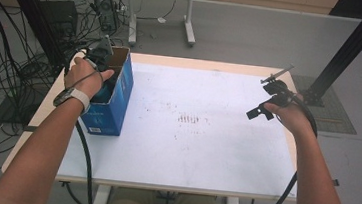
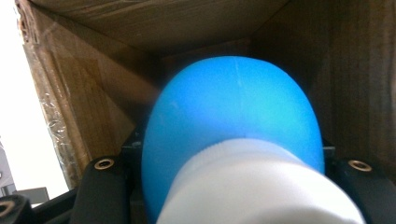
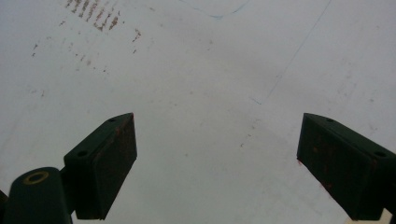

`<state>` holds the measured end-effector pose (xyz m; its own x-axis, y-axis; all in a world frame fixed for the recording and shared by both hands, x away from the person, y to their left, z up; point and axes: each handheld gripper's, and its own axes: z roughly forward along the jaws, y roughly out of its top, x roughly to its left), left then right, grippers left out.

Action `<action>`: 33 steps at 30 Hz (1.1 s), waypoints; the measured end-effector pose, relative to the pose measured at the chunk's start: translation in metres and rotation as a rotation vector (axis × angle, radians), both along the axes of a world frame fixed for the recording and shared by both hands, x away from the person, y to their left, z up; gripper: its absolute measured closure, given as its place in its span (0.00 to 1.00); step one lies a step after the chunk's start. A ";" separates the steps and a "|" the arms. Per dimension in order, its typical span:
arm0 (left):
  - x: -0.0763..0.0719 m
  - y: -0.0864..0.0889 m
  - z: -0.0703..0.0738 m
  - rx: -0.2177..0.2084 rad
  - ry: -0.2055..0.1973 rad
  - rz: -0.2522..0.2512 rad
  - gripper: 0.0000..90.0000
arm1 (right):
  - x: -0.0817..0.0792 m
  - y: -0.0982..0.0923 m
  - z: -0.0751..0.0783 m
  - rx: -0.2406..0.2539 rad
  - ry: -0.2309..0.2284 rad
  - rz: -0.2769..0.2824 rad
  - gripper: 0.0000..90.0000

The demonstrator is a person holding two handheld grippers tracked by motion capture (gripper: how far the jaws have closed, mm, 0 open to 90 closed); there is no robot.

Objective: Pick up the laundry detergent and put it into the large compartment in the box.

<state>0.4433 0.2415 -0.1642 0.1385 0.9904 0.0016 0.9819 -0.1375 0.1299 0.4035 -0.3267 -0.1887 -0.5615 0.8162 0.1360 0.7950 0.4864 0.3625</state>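
I have the left gripper (image 1: 103, 63) down inside the open top of the blue cardboard box (image 1: 118, 107), at the left of the high view, my left hand (image 1: 85, 76) just above the box's rim. Its jaws are pinching a blue and white object (image 2: 233, 121). In the left gripper view the blue rounded end points deeper into the box and the white part sits nearest the camera, between the two black jaws. I cannot tell what the object is beyond that; it looks soft and rounded, maybe a ball or a rolled cloth.

The brown inner walls of the box (image 2: 93, 93) close in on three sides around the object, so it is well inside, not at the rim. Whether it touches the bottom is hidden.

The right gripper (image 1: 264, 107) hangs over the right side of the white table (image 1: 204, 149), at centre right of the high view, well apart from the box. Its jaws are spread wide with nothing between them; the right gripper view looks down on bare tabletop with a patch of brown scuff marks (image 3: 95, 16) at upper left. I judge it is parked there to stay out of the way.

My reading: the object is either being set into the box or lifted out of it. The box stands upright near the table's left edge; with the grip this deep, a sideways pull could drag or tip it.
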 end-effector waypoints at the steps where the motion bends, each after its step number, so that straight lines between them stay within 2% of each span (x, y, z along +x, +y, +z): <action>1: 0.000 0.000 0.000 0.000 0.002 0.000 0.44 | 0.000 0.000 0.000 -0.001 -0.001 0.000 0.13; 33: 0.002 0.001 0.000 -0.002 0.006 -0.006 0.43 | -0.001 -0.002 -0.001 0.001 0.002 -0.001 0.13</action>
